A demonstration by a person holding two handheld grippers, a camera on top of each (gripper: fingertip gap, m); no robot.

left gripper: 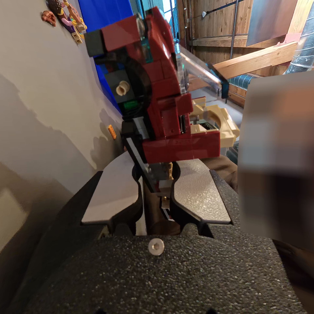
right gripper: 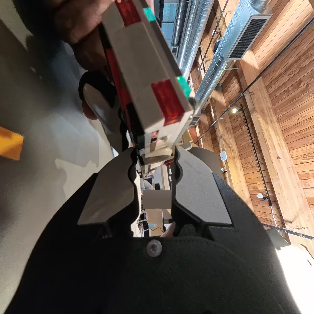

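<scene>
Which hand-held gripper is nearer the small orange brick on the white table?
Left. The orange brick lies beside the left hand-held gripper's fingertips; the right hand-held gripper is farther off, at the brick model's other side.

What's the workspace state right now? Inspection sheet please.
Surface: pale tabletop, steeply tilted in view.
Job's things: dark red brick model, lifted, tan parts behind.
Clutter: orange plate; minifigures; blue box.
Grippers: left gripper jaws closed on the model's lower end; right gripper jaws around its grey end, contact unclear.
Cables: nothing seen.
Surroundings: wood-plank wall, metal ducts.
</scene>
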